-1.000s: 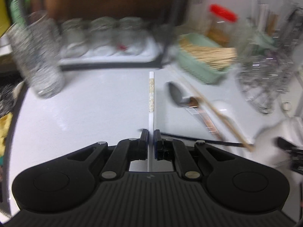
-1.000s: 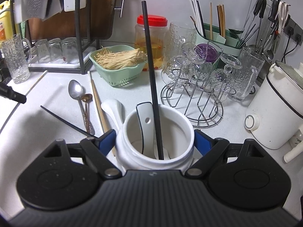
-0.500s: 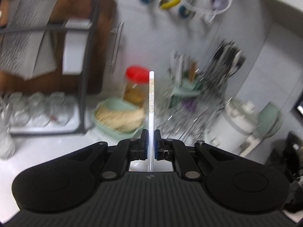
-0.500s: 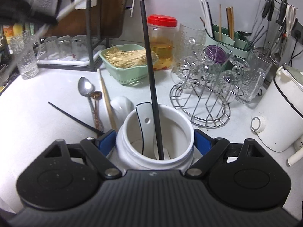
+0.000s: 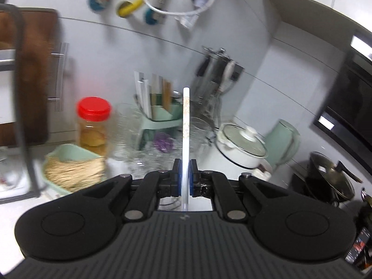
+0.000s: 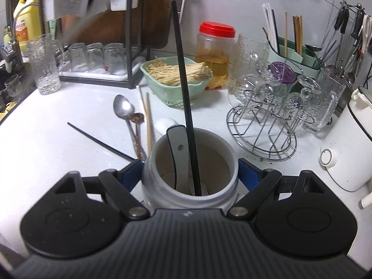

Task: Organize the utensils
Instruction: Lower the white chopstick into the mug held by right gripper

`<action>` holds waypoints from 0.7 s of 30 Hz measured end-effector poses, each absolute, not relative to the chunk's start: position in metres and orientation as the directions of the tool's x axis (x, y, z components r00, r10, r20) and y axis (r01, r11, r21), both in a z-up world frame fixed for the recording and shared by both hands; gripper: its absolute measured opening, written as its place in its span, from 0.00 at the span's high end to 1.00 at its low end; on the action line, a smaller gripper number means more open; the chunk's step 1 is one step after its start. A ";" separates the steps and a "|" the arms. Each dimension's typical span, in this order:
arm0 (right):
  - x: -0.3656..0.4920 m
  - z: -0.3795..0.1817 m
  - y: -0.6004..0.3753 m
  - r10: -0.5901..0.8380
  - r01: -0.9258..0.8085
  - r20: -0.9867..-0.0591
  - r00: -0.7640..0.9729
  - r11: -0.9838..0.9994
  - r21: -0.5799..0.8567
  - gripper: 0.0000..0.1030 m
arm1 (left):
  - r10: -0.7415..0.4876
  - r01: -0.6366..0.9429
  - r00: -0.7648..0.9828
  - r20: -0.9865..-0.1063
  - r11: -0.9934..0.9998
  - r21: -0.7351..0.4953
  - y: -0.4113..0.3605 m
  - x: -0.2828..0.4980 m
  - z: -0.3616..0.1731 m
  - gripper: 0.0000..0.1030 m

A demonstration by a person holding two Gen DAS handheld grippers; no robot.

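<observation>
My left gripper (image 5: pixel 184 181) is clamped on a white chopstick (image 5: pixel 186 125), which stands straight up the middle of the left wrist frame, its tip in front of the green utensil holder (image 5: pixel 162 116) by the wall. That view is blurred, so I can't read the speckled pattern on the stick.

My right gripper (image 6: pixel 189 177) has its blue pads pressed against both sides of a white ceramic jar (image 6: pixel 189 193), low centre of the right wrist frame. Inside the jar a black chopstick (image 6: pixel 184 93) leans up toward the top of the frame, beside a white spoon (image 6: pixel 177 148) with a dark rim.

On the counter (image 6: pixel 58 144) left of the jar lie a second black chopstick (image 6: pixel 100 141), a silver spoon (image 6: pixel 123 111), a small copper-coloured spoon (image 6: pixel 137 125) and a wooden chopstick (image 6: pixel 148 123). A green basket (image 6: pixel 176 79) of pale sticks sits behind them, with a red-lidded jar (image 6: pixel 215 53) just to its right.
</observation>
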State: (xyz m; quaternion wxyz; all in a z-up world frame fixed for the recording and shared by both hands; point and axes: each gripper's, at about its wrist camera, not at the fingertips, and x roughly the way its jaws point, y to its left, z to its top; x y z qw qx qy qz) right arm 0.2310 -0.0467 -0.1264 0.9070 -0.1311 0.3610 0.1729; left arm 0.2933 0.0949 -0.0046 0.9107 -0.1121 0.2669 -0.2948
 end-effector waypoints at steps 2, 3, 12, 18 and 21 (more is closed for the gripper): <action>0.229 -0.126 -0.043 0.235 -0.431 -0.701 0.673 0.895 -0.113 0.13 | -0.616 0.511 0.670 -0.415 0.787 -0.345 0.085 0.300 -0.009 0.94; 0.228 -0.126 -0.042 0.241 -0.439 -0.701 0.671 0.891 -0.113 0.13 | -0.628 0.527 0.661 -0.411 0.778 -0.341 0.080 0.303 -0.011 0.94; 0.228 -0.126 -0.038 0.246 -0.445 -0.700 0.671 0.888 -0.115 0.13 | -0.671 0.579 0.631 -0.390 0.742 -0.339 0.056 0.322 -0.041 0.94; 0.227 -0.127 -0.037 0.241 -0.437 -0.698 0.675 0.892 -0.115 0.13 | -0.668 0.567 0.635 -0.388 0.744 -0.353 0.053 0.327 -0.059 0.94; 0.227 -0.127 -0.037 0.238 -0.433 -0.696 0.677 0.894 -0.116 0.13 | -0.663 0.578 0.647 -0.377 0.749 -0.324 0.056 0.324 -0.067 0.94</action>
